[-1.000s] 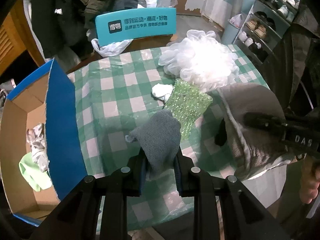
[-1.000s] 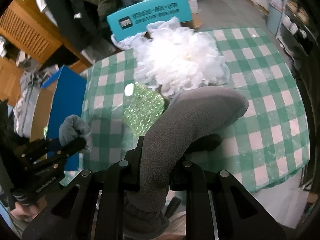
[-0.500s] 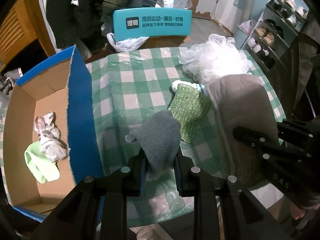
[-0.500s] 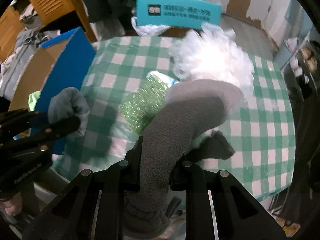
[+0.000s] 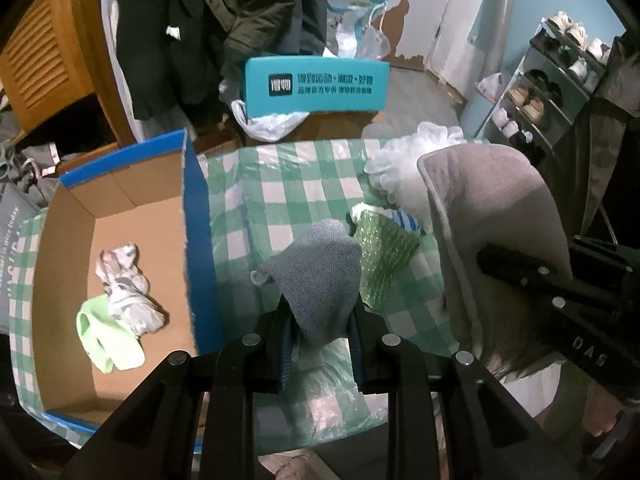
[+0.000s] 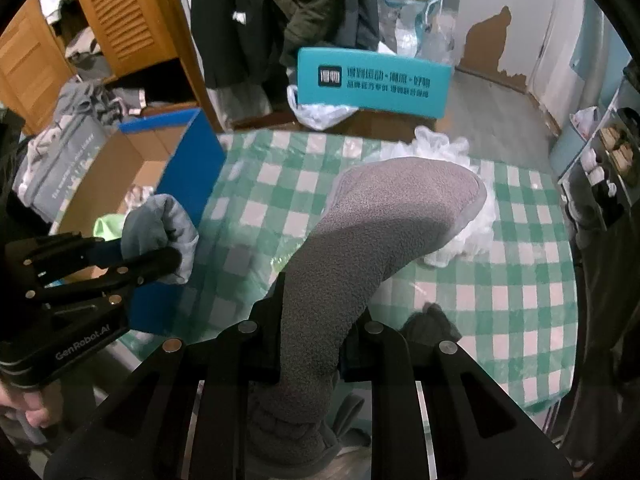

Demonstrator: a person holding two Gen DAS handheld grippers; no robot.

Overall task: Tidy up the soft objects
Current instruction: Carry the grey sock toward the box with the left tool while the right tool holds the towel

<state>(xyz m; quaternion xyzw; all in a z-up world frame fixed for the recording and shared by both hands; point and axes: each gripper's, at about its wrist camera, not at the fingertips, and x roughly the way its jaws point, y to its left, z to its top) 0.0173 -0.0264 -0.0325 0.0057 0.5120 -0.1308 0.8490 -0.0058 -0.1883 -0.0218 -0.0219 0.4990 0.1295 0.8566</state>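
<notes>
Flanking the cardboard box (image 5: 120,216): left claw (image 5: 320,344) pinching grey cloth (image 5: 320,280), right claw (image 6: 310,354) clamping fleece slipper (image 6: 360,240).

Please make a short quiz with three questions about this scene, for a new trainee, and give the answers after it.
1. True or false: the cardboard box is empty.
2. What does the left gripper hold? A) the green sparkly cloth B) the blue-grey knitted cloth C) the white mesh puff
3. Fill in: the right gripper is shut on the grey fleece ____.

Key
1. False: a light green cloth and a crumpled grey-white cloth lie in it.
2. B: the blue-grey knitted cloth sits between its fingers; the green sparkly cloth and white mesh puff lie on the table.
3. slipper.
</notes>
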